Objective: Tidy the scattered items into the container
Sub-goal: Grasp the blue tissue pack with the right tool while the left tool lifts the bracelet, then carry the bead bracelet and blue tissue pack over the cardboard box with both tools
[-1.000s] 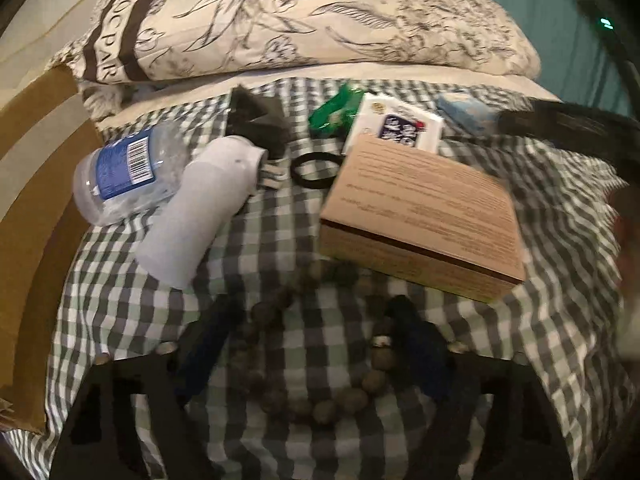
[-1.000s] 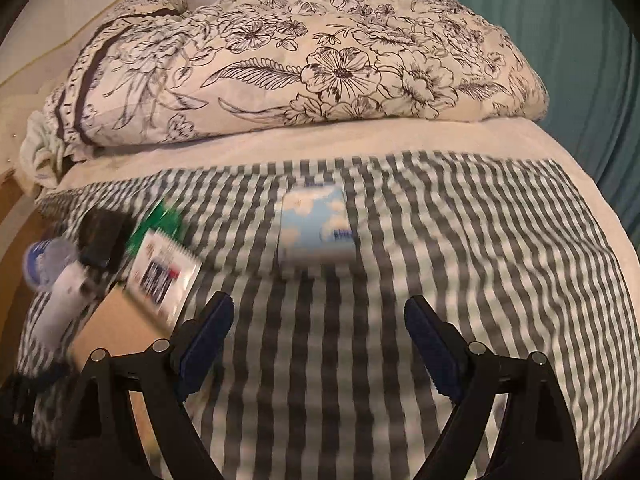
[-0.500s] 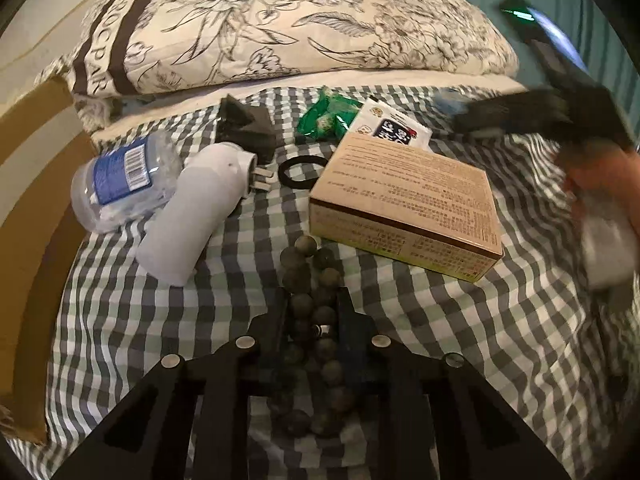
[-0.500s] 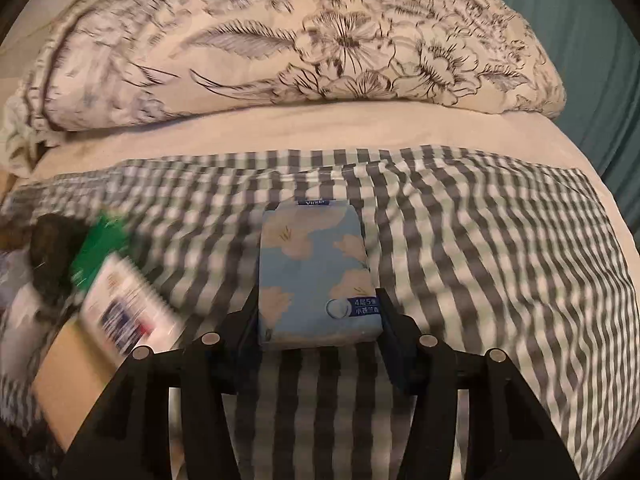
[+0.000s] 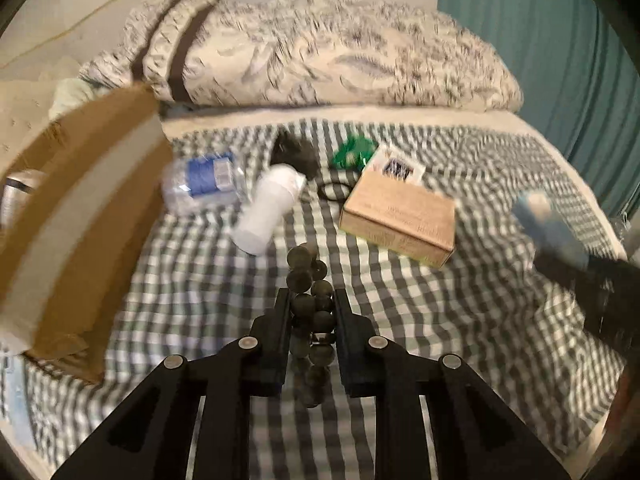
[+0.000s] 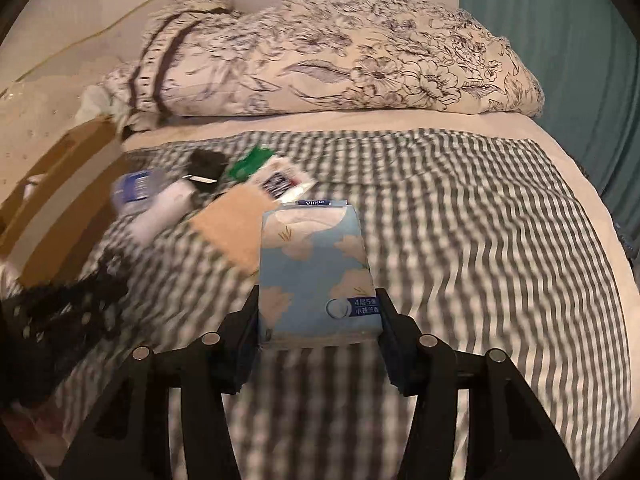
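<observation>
1. In the left wrist view the left gripper (image 5: 309, 312) is seen at lower centre, its jaws clamped on a dark bead bracelet (image 5: 310, 292) that hangs doubled between them, its upper beads sticking out past the fingertips.
2. In the right wrist view the right gripper (image 6: 318, 316) is seen at lower centre, its jaws pressed on both sides of a pale blue tissue pack (image 6: 314, 268) printed with clouds, held clear of the checked bedspread (image 6: 460, 240).
3. The cardboard container (image 5: 76, 216) is found at the left of the left wrist view, blurred, with a metal can (image 5: 18, 196) partly seen inside it at the far left edge.
4. Items scattered on the bedspread are shown at upper centre of the left view: a clear water bottle (image 5: 202, 182) with a blue label, a white cylindrical bottle (image 5: 268, 208) lying on its side, a black object (image 5: 296, 152) too blurred to name, a black hair tie (image 5: 336, 191), a green packet (image 5: 354, 152), a small white pack (image 5: 396, 166) and a brown cardboard box (image 5: 398, 220).
5. The white pack is seen tucked against the far edge of the brown box.
6. A floral pillow (image 6: 340, 56) is seen across the top of the bed, with a teal curtain (image 6: 560, 40) at the upper right.
</observation>
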`<state>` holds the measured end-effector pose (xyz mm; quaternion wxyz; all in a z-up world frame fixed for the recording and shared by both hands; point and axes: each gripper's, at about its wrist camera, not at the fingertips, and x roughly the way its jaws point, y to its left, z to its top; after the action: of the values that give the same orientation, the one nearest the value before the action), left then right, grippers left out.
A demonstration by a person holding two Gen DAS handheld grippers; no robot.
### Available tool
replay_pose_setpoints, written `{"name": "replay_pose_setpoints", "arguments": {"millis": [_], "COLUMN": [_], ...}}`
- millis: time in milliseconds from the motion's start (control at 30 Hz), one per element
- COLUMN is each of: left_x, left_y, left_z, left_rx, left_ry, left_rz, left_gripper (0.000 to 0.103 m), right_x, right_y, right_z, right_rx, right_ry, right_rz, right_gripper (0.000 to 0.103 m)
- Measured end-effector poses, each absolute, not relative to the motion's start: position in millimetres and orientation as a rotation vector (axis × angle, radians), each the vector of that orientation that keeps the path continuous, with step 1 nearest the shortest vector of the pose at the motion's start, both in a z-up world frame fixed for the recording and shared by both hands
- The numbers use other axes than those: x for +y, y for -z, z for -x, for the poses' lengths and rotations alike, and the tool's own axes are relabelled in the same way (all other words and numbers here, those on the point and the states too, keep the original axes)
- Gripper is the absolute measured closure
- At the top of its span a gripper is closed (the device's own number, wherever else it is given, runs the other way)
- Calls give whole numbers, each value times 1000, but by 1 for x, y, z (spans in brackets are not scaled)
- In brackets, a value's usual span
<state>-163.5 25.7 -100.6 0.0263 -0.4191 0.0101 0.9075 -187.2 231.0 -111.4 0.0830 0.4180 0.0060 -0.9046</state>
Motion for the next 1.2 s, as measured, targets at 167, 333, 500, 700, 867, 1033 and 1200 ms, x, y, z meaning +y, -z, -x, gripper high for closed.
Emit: {"name": "replay_pose_setpoints", "arguments": {"millis": [167,333,500,700,867,1033,1200], "left_x": [21,17,8,-11,-36,-66,-106], "left_y": [64,41,28,12,-2,-19,-39], "left_z": [135,114,101,90,85,89,96], "left_rx": [14,-2,-40,-58,-70,-91,-131], "left_ry": [-2836,-2855,-2897,-2933,-2953,-2966,-3008], "left_rz": [1211,1170,1183,1167,1140,1115,1069], "left_gripper": [84,84,84,84,84,84,83], "right_x": [213,200,189,173,152,117,76], "right_y": [91,65,42,23,18,10,-5], "right_z": [141,105,85,74,75,80,90], "right_rx": [-31,-20,19,52,52,76,85], "right_ry": [2671,2659,2672,2689,2678,2653,2626], "right_rz": [-1200,-1143,-1091,-1046,-1052,-1035,-997], "right_gripper": [51,51,51,51,51,51,51]}}
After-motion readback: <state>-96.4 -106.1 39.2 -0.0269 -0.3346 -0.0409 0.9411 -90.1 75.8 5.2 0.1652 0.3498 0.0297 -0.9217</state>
